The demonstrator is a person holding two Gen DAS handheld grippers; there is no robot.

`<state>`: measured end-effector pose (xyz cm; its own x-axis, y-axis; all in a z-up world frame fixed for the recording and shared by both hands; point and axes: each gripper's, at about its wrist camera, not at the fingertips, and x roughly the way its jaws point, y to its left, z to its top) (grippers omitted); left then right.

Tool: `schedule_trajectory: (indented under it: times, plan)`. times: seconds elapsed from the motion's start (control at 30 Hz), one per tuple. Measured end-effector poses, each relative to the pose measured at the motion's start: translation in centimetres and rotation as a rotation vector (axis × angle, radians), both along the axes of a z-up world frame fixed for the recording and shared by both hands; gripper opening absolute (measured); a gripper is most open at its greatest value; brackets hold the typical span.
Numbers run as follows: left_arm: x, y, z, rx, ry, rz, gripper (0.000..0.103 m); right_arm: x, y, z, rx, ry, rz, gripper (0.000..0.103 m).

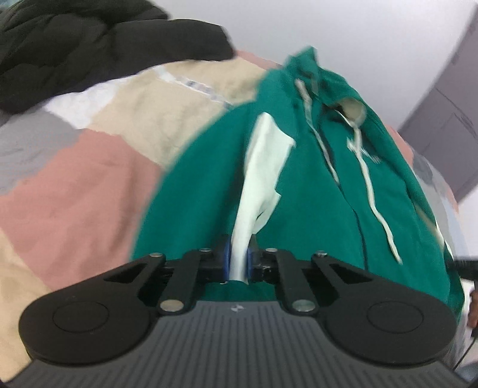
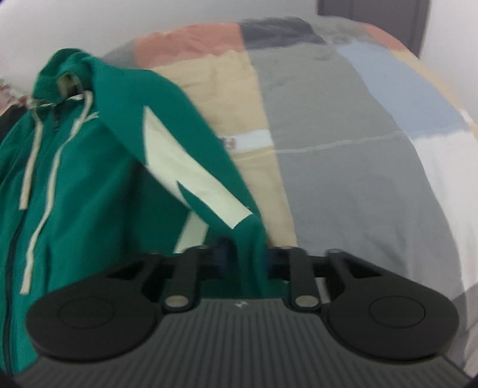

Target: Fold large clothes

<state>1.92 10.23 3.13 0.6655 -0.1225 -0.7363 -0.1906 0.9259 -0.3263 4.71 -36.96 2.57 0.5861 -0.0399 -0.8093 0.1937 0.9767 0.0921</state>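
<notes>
Patchwork bedding in pink, tan, grey, white and blue covers the bed (image 2: 343, 125) beneath both of my tongs, and everything is a little smeared with motion blur.

Nearest to me in the left view, my left tongs (image 1: 238, 262) are clenched on a strip of the green hoodie (image 1: 298, 185): a white panel of its sleeve (image 1: 263, 167) runs straight down between the blue pads (image 1: 227, 262), which press on it from both sides. Beyond the pinch, the sleeve rises toward the shoulder, and the body of the hoodie spreads to the right of it, front side toward me, with the zipper line running up the middle and two pale drawstrings (image 1: 370, 191) trailing down it. Farther up, the hood (image 1: 316, 74) is bunched at the top, its light lining showing at the opening. To the left, the quilt lies bare, and past it a black padded jacket (image 1: 89, 50) sits heaped at the far left corner of the bed. A grey cabinet (image 1: 448, 119) stands against the white wall on the right.

In the right view, my right tongs (image 2: 246, 259) are clamped on the green end of the other sleeve (image 2: 185, 155), which stretches up and left from the grip, a white patch along it. The rest of the hoodie lies to the left, drawstrings and hood beyond. Farther off, a dark blue garment (image 2: 277, 32) lies near the far edge of the bed, before a dark door (image 2: 373, 12).
</notes>
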Motion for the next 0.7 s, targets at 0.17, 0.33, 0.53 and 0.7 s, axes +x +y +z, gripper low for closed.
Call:
schedule_trajectory:
  times: [0.17,0.33,0.53,0.7]
  plan:
    - [2.5,7.1,3.6,0.034,0.004,0.145,0.009,-0.2,-1.2,4.0,-0.039,-0.103,0.035,0.010]
    - [7.5,14.8,8.1,0.111,-0.013,0.270,0.009,2.9,-4.5,9.5,-0.098,-0.187,-0.001,0.010]
    - [15.1,19.4,11.0,0.259,-0.071,0.341,0.009,10.8,-7.9,14.2,-0.285,-0.241,-0.081,0.009]
    - [21.6,21.8,7.9,0.349,-0.062,0.392,0.009,17.7,-10.2,13.2,-0.392,-0.257,-0.161,0.009]
